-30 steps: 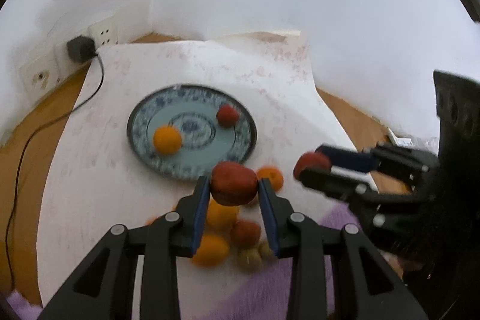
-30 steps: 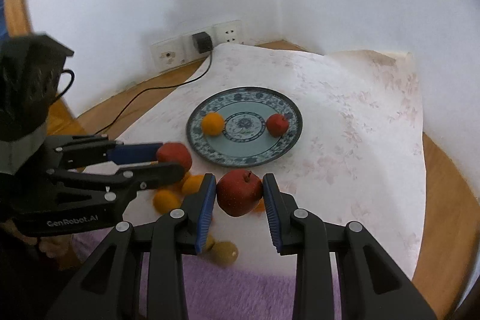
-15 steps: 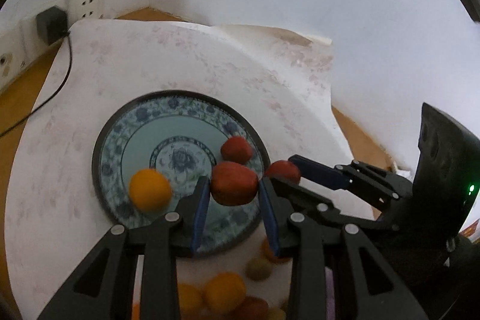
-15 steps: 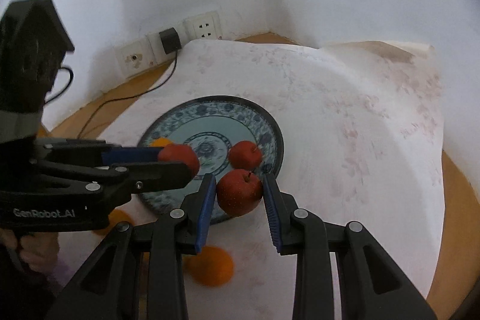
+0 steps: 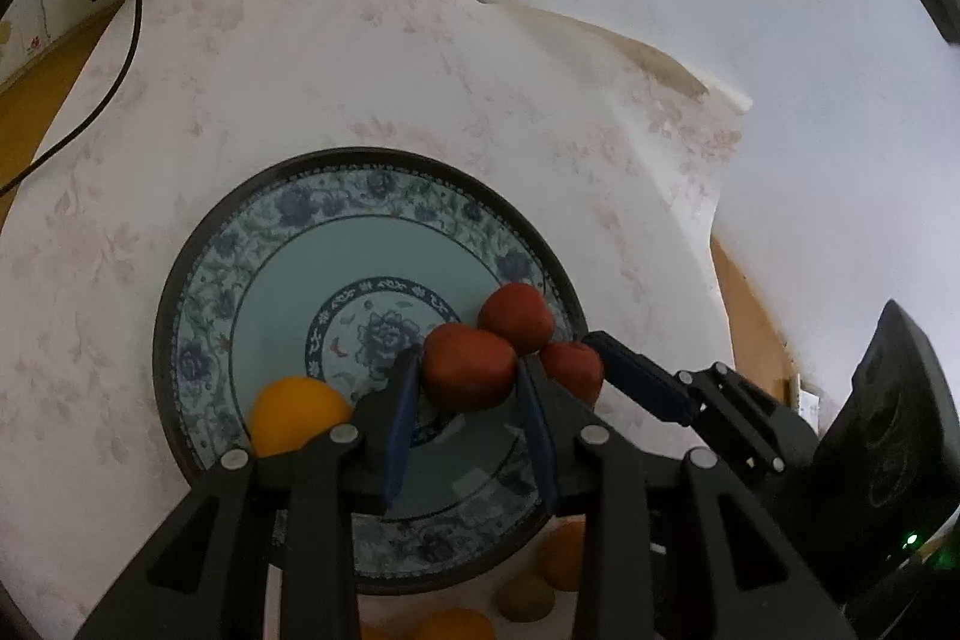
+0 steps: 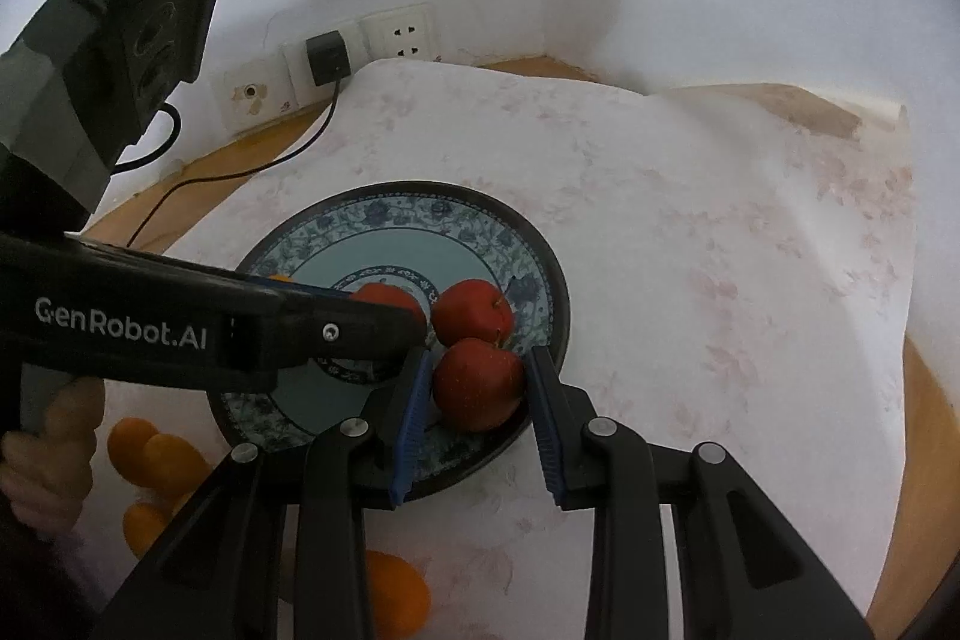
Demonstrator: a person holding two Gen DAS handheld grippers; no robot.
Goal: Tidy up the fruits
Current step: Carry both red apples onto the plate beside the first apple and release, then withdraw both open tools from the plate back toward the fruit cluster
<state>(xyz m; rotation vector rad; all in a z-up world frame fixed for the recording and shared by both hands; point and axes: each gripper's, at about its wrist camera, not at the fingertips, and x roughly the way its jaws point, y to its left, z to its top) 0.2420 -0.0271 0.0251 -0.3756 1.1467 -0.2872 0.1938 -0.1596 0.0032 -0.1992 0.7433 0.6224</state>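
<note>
Both grippers over blue plate (image 5: 198, 280), each clamping a red apple.

Left gripper (image 5: 467, 370) grasping apple (image 5: 468, 367); right gripper (image 6: 480, 382) grasping apple (image 6: 477, 382). Orange (image 5: 297, 412) at plate's 7 o'clock plain only in left view.

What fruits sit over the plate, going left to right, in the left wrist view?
Orange → red apple in the left gripper → apple resting on the plate → apple in the right gripper.

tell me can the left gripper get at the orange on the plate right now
Probably not yet: the left gripper is shut on a red apple. The orange lies unobstructed just to its left on the plate.
</note>
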